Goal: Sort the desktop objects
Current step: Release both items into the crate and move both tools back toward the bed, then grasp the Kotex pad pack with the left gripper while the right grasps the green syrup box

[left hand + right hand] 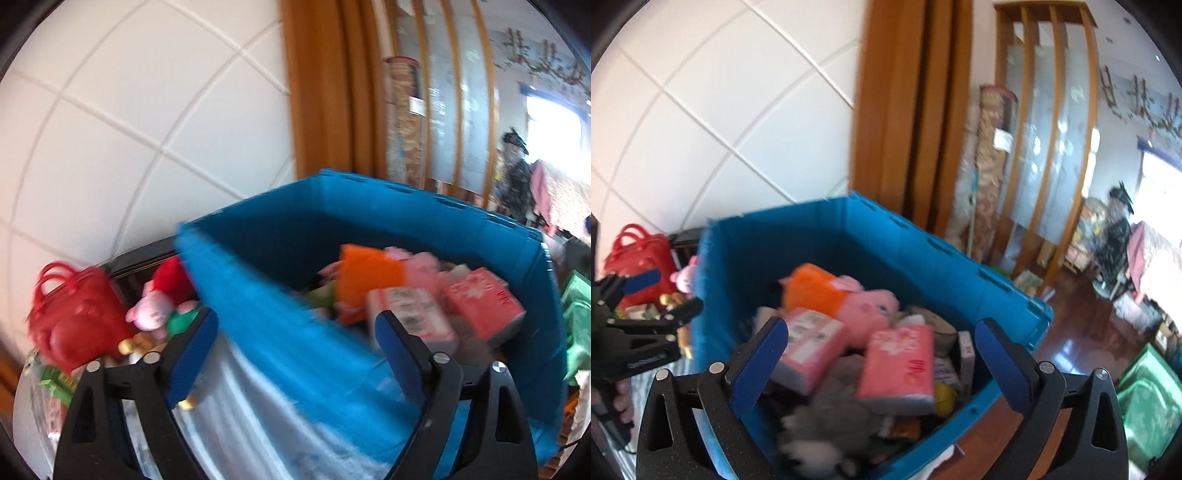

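Above a blue crate (pixel 871 240) packed with pink tissue packs (pixel 897 369) and plush toys (pixel 864 310), the right gripper (pixel 882 365) hung with jaws spread wide and empty; beside the crate's near wall, the left gripper (pixel 295 354) also stood apart, holding nothing.

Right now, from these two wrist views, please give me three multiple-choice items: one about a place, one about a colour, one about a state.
1. Where is the red handbag?
A. inside the crate
B. outside the crate, at its left
C. in a gripper

2. What colour is the crate?
A. blue
B. yellow
C. white

3. How is the right gripper?
A. shut on a pink pack
B. shut on nothing
C. open, holding nothing

Answers: 1 B, the handbag stands beyond the crate's left wall. 2 A, its walls are blue. 3 C, its fingers stand wide apart above the pink packs, touching none.
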`<state>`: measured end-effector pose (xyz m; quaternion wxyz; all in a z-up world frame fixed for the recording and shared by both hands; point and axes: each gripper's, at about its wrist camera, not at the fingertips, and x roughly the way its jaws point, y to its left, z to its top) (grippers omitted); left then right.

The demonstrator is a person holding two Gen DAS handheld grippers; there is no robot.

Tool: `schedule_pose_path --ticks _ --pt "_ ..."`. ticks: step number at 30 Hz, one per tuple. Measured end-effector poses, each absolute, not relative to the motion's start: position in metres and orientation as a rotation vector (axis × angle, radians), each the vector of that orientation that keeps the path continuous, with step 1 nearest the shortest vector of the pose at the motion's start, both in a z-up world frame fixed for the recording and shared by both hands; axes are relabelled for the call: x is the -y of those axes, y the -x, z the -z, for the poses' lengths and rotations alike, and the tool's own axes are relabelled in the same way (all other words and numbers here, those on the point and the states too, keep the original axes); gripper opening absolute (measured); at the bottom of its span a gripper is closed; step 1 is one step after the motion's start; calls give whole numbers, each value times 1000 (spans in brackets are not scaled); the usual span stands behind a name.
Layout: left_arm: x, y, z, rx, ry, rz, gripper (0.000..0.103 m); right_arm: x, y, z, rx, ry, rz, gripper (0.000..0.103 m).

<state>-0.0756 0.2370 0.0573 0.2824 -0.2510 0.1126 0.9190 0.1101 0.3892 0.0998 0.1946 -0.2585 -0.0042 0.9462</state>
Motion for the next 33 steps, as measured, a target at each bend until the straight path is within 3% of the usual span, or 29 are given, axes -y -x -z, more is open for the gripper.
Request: schedule_pose_path --ticks 6,12,24,33 --pt "-141 86 -37 -240 750 -2547 89 -311 -110 -119 30 699 -2818 103" --pt "-36 115 3 -167 957 -2701 89 -235 -68 -96 31 816 -2963 103" --pt "137 158 109 143 1471 -2947 89 -122 60 16 57 1228 -3101 103" --pt "189 206 182 523 1754 -2969 89 -67 147 107 123 1530 -3052 103"
